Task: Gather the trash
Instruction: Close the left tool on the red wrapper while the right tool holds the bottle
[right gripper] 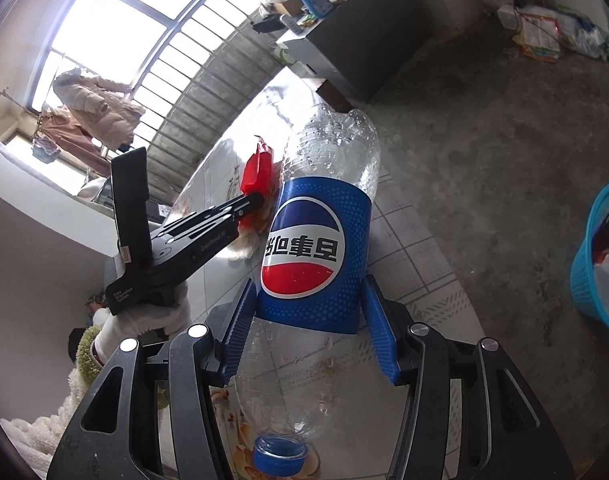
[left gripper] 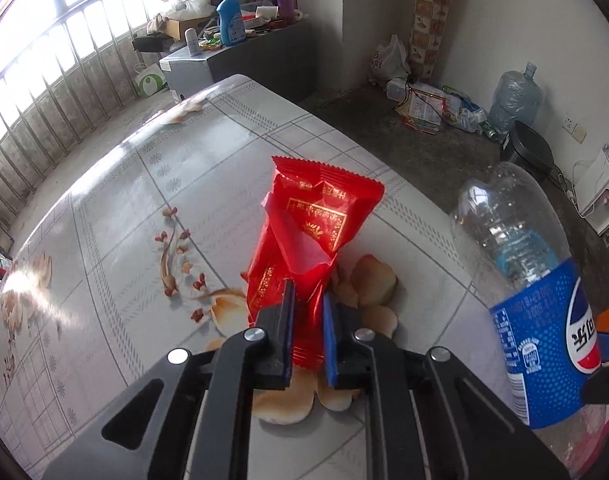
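My left gripper (left gripper: 309,296) is shut on a red snack wrapper (left gripper: 312,232) and holds it above the flower-patterned table (left gripper: 104,240). My right gripper (right gripper: 306,288) is shut on an empty clear Pepsi bottle (right gripper: 312,248) with a blue label, held upside down with its blue cap (right gripper: 278,454) toward the camera. The bottle also shows at the right of the left wrist view (left gripper: 532,288). In the right wrist view the left gripper (right gripper: 256,200) and the wrapper (right gripper: 258,168) are just left of the bottle.
A blue basket (right gripper: 600,256) with trash in it stands on the concrete floor at the right. A grey cabinet (left gripper: 244,64) with clutter is beyond the table. A water jug (left gripper: 514,96), bags and a black pan (left gripper: 528,152) lie along the wall.
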The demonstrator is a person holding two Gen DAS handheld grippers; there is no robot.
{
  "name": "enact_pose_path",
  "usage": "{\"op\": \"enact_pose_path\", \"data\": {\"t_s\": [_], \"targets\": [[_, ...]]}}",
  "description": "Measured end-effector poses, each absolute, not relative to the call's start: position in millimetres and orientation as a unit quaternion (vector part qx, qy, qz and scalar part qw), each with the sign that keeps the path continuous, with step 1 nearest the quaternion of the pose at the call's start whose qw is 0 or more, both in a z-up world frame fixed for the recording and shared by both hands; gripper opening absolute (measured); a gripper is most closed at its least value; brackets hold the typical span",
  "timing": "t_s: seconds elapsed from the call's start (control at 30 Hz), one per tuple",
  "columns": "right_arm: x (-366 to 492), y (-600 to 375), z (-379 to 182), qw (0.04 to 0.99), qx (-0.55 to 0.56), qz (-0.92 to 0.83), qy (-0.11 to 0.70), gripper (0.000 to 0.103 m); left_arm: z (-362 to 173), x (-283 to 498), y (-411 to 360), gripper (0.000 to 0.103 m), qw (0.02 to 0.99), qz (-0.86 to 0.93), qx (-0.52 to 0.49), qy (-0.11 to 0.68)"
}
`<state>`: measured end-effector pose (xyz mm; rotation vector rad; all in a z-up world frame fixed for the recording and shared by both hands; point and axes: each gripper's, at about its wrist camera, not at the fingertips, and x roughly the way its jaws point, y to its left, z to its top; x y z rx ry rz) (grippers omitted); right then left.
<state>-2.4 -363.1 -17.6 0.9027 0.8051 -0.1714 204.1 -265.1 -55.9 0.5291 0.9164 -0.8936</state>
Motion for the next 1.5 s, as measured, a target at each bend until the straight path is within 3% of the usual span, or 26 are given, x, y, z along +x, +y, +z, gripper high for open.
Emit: {"op": "enact_pose_path", "data": {"t_s": [0.4, 0.77, 1.5], "targets": [[-33, -316, -4, 0.831, 0.349, -0.038, 0.431, 0.053, -52, 84, -137, 0.012, 0.749, -0.428, 0.149, 0.483], [-31, -319, -10, 0.817, 0.375, -0.041, 0.436, 0.058, -54, 60, -152, 0.014, 0.764, -0.410, 0.214, 0.450], [-47, -325, -10, 0.812, 0.413, -0.048, 0.410, 0.055, -49, 48, -158, 0.011, 0.775, -0.410, 0.241, 0.416]]}}
